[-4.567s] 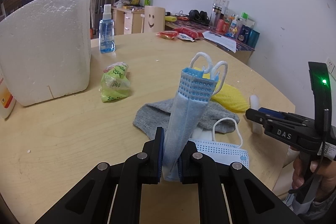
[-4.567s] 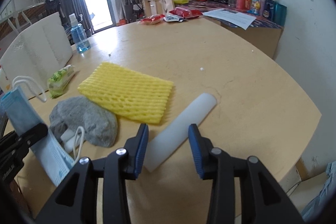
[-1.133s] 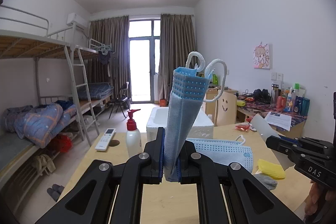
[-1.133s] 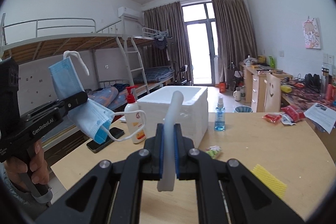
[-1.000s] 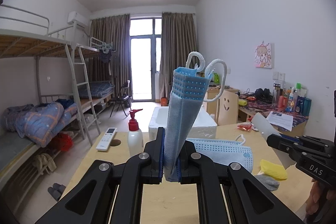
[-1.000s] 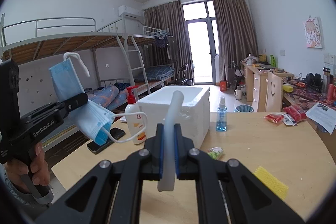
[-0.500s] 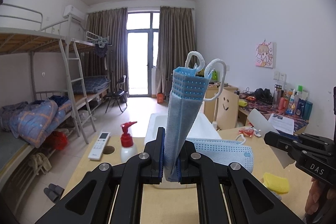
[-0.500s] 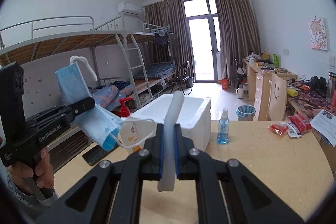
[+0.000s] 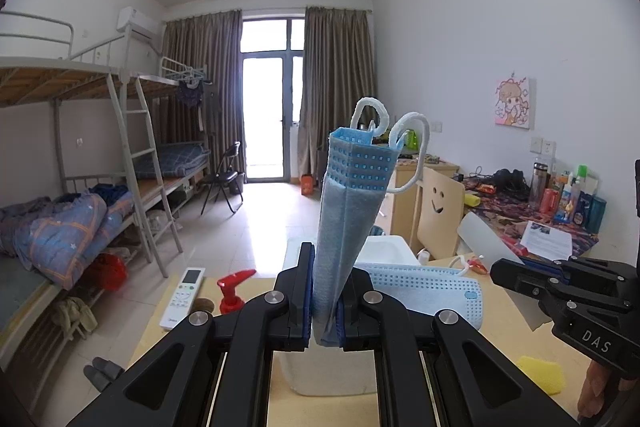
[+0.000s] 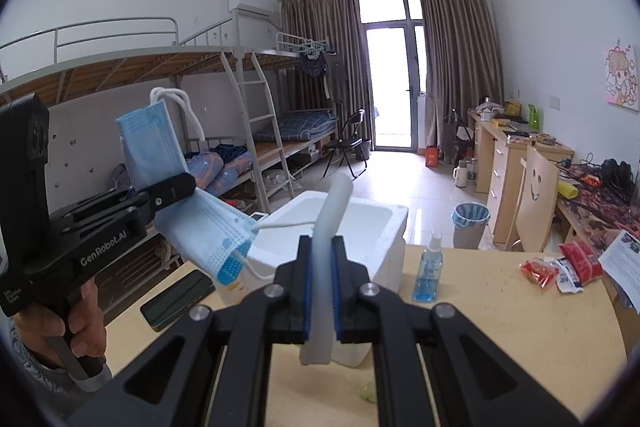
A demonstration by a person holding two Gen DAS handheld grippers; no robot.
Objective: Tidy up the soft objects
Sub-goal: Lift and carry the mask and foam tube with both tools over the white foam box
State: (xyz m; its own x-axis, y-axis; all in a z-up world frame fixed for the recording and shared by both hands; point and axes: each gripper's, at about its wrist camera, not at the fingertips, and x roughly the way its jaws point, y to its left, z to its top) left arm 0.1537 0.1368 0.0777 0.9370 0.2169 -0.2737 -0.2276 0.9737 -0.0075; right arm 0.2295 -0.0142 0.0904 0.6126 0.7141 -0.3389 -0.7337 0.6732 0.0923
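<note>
My left gripper [image 9: 323, 301] is shut on blue face masks [image 9: 350, 203] and holds them in the air; one stands upright, another hangs to the right [image 9: 432, 287]. In the right wrist view the left gripper [image 10: 176, 191] and the masks [image 10: 160, 151] are at the left, beside the white foam box [image 10: 360, 223]. My right gripper [image 10: 320, 301] is shut on a white foam tube [image 10: 334, 211], held upright above the box's near side. The tube also shows in the left wrist view [image 9: 488, 247]. The box [image 9: 384, 247] lies behind the masks. A yellow foam net [image 9: 540, 379] lies on the table.
The round wooden table [image 10: 500, 327] carries a blue spray bottle [image 10: 430, 267], red snack packets [image 10: 560, 267], a phone [image 10: 176, 299], a red-pump bottle [image 9: 232, 291] and a remote [image 9: 182, 297]. Bunk beds [image 10: 200, 107] stand left, desks [image 10: 516, 155] right.
Since 4.6 s ago both grippers rose from the table, the right one now shut on the tube. Over the last second both have moved closer to the foam box.
</note>
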